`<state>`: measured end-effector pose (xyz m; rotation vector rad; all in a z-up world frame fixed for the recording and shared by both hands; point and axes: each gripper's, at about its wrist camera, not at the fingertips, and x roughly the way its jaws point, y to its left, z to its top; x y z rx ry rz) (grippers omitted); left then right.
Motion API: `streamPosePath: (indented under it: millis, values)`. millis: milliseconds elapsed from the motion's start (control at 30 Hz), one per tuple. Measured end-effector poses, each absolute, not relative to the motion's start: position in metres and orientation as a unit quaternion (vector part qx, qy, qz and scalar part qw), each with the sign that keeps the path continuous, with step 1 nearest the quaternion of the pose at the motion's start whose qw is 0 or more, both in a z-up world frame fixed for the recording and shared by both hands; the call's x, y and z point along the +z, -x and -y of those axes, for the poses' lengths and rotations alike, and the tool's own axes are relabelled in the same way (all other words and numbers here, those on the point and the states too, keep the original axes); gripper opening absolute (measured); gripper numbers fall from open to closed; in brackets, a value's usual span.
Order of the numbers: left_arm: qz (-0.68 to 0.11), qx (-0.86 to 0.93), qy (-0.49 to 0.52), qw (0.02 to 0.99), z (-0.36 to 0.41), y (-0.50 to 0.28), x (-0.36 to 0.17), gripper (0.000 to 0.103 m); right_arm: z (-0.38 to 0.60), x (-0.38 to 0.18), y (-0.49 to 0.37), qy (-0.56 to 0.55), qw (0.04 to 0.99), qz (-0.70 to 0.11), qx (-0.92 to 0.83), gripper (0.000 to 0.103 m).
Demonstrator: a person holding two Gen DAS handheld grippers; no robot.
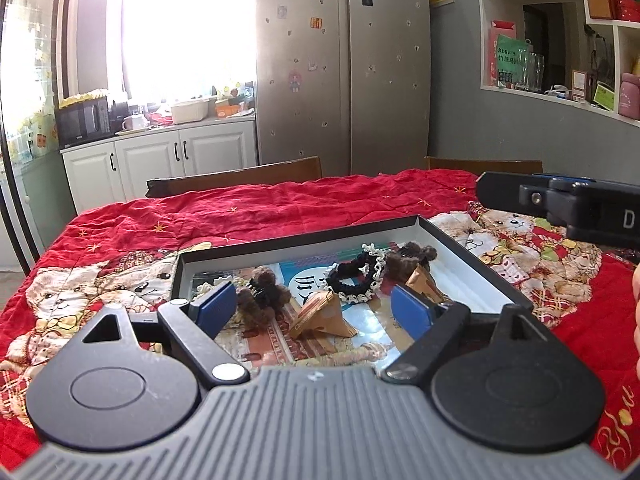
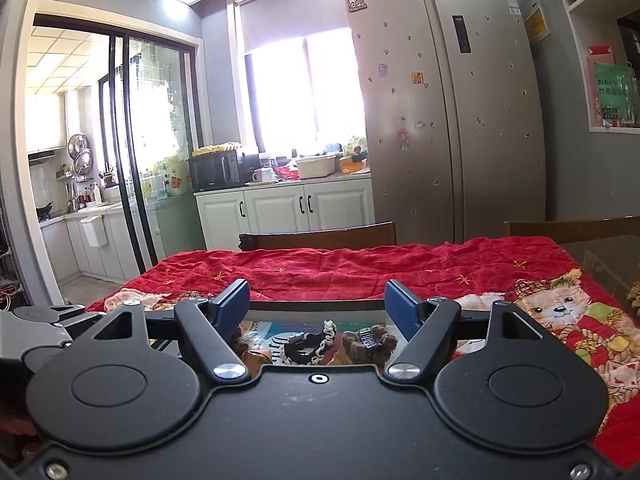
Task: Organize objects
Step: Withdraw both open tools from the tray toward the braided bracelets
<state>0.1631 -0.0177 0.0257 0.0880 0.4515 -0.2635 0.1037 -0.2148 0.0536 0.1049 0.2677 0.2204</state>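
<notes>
a home kitchen-diner: fridge (image 2: 448, 120), microwave (image 2: 216, 170), white cabinets (image 2: 288, 208), quilted table (image 2: 360, 268).

harsh daylight glare from the window (image 2: 300, 92), blown-out white; sharp foreground, fisheye-bent edges

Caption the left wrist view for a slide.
Open left hand-held gripper above a black tray holding hair accessories on a red quilt.

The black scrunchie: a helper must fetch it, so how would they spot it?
On the red quilt sits a shallow black box. Near its middle lies the black scrunchie, a ring edged in white lace, unlike the brown fuzzy hair clips beside it.
</notes>
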Motion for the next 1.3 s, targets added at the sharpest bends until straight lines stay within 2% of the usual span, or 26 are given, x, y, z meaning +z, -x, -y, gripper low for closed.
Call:
streamPosePath:
  millis: [467,1100,1200,1300]
  values:
    - [-0.223,-0.158,-0.037,0.961,-0.007,-0.117,0.028,0.091,0.217,0.055,-0.045,-0.03,0.98,-0.158,0.116,0.073]
    - [-0.256,-0.181,-0.026,0.949,-0.027,-0.079,0.007,0.091,0.21,0.014,0.004,-0.001,0.974,-0.195,0.118,0.073]
    - [-0.265,-0.19,-0.023,0.945,-0.031,-0.073,0.004,0.091,0.208,0.003,0.013,0.003,0.969,-0.207,0.133,0.072]
    - [-0.281,-0.199,-0.018,0.939,-0.034,-0.07,-0.002,0.09,0.203,-0.008,0.02,0.012,0.965,-0.216,0.151,0.067]
